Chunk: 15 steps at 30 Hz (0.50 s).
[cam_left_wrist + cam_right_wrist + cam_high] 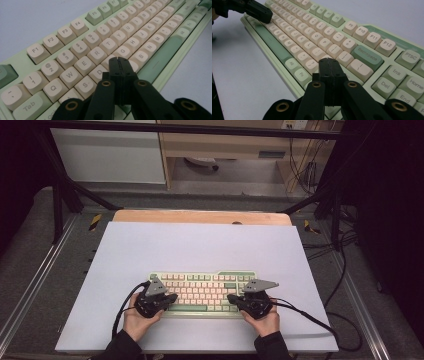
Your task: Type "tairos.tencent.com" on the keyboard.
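Note:
A pale green keyboard (202, 292) with cream keys lies on the white table sheet (200, 250), near the front. My left gripper (172, 297) hovers over its left half, jaws pressed together with nothing between them. In the left gripper view the keyboard (95, 47) runs away to the upper right, and the left gripper (121, 60) has its tips over the home-row keys near F and G. My right gripper (231, 297) is shut over the right half. Seen from the right gripper, the keyboard (329, 42) lies below, with the right gripper (328, 60) above the keys left of Enter.
Black cables (320, 320) trail from both grippers across the sheet's front. A wooden table edge (200, 216) shows behind the sheet. Dark frame posts (57, 205) stand at the left and right. The other gripper's black jaw (258, 11) appears at the top left of the right gripper view.

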Tool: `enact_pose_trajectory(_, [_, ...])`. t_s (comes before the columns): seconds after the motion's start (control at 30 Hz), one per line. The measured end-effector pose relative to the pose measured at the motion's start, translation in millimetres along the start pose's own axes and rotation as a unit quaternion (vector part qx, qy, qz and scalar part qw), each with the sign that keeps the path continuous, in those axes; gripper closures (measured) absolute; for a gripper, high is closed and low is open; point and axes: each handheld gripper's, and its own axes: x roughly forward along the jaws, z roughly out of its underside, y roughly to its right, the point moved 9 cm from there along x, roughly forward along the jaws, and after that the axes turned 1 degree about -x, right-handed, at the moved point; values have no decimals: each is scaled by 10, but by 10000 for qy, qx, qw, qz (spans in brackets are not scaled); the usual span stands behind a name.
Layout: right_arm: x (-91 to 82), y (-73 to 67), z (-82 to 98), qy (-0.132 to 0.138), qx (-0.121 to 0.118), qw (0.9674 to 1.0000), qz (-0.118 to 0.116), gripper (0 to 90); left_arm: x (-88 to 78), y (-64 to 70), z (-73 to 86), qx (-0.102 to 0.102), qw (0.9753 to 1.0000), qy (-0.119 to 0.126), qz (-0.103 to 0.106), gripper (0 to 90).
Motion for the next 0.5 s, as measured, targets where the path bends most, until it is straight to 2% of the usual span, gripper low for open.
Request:
enact_pose_trajectory(0.23, [3, -1, 0, 3, 2, 10000, 5, 900, 29, 8, 26, 11, 10000, -64, 18, 900])
enact_pose_trajectory(0.5, [-15, 2, -20, 39, 32, 10000, 13, 900, -70, -2, -23, -12, 9999, 100, 4, 900])
